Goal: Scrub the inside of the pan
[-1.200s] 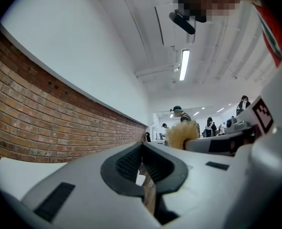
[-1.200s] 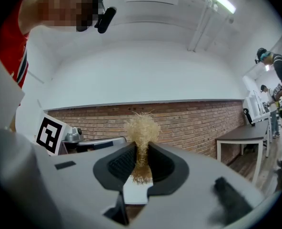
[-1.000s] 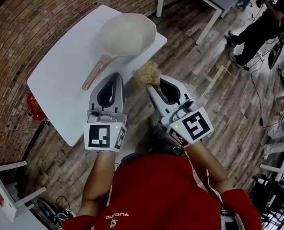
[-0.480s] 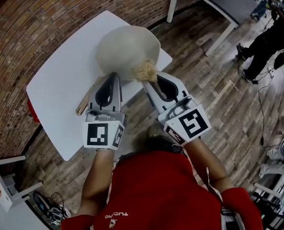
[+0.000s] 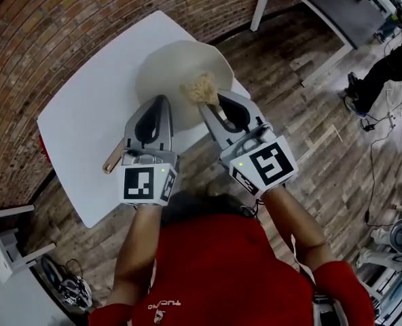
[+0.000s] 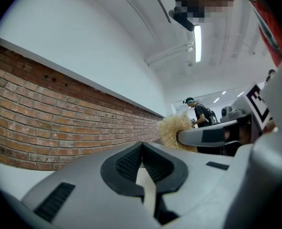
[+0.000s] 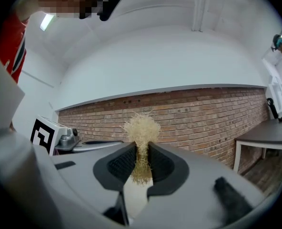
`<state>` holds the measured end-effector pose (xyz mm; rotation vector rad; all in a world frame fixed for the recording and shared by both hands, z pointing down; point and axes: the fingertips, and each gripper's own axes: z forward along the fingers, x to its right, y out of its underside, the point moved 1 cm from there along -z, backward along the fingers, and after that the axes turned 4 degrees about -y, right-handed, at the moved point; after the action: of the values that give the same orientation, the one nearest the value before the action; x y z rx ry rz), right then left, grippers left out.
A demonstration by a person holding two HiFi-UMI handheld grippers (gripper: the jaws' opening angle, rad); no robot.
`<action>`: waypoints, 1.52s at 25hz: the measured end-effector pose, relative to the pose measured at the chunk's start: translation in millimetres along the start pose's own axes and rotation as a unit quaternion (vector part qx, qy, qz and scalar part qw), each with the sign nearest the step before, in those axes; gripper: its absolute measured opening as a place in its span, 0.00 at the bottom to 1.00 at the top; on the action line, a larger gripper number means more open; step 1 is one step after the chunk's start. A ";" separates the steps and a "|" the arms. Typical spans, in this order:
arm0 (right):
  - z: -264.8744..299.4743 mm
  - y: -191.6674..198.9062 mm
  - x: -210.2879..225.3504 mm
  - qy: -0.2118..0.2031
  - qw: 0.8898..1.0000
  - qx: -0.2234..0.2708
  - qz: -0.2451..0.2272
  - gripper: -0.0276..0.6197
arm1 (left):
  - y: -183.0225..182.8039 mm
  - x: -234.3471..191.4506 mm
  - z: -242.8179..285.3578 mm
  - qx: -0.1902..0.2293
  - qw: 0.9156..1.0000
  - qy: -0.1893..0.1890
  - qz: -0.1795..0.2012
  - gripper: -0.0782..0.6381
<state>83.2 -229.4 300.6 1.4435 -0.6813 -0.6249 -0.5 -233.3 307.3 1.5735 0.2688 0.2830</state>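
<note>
Two grippers hover over the pan (image 5: 161,70) at upper centre on the white desk (image 5: 79,124). The right gripper (image 5: 211,104) has its jaws clamped on a straw-coloured scrubber (image 5: 199,88). The left gripper (image 5: 161,102) has its jaws closed on nothing.

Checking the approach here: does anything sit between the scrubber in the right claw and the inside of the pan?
Nothing visible does. The scrubber, pinched in the right claw, hangs over the open bowl of the pan, which looks bare. The left claw is shut, off to the side near the handle.
</note>
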 end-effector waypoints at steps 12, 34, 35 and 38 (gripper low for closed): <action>85.8 19.6 32.4 0.005 0.998 -0.065 0.001 0.16 | 12.6 -57.1 58.4 0.005 1.000 -0.008 0.019 0.13; 204.0 164.7 46.8 -0.049 0.931 -0.361 0.014 0.16 | 27.0 -140.9 106.3 0.004 1.000 -0.018 0.000 0.13; 205.1 174.4 45.4 -0.052 0.924 -0.379 0.020 0.16 | 27.0 -144.1 106.6 0.005 1.000 -0.021 -0.002 0.13; 205.2 198.8 40.1 -0.059 0.904 -0.421 0.038 0.16 | 30.1 -150.2 108.2 0.002 1.000 -0.029 -0.005 0.13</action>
<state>-47.1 -388.7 502.8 0.5735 -0.4597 -0.8181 -104.5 -387.1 333.5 1.5810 0.2332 0.2291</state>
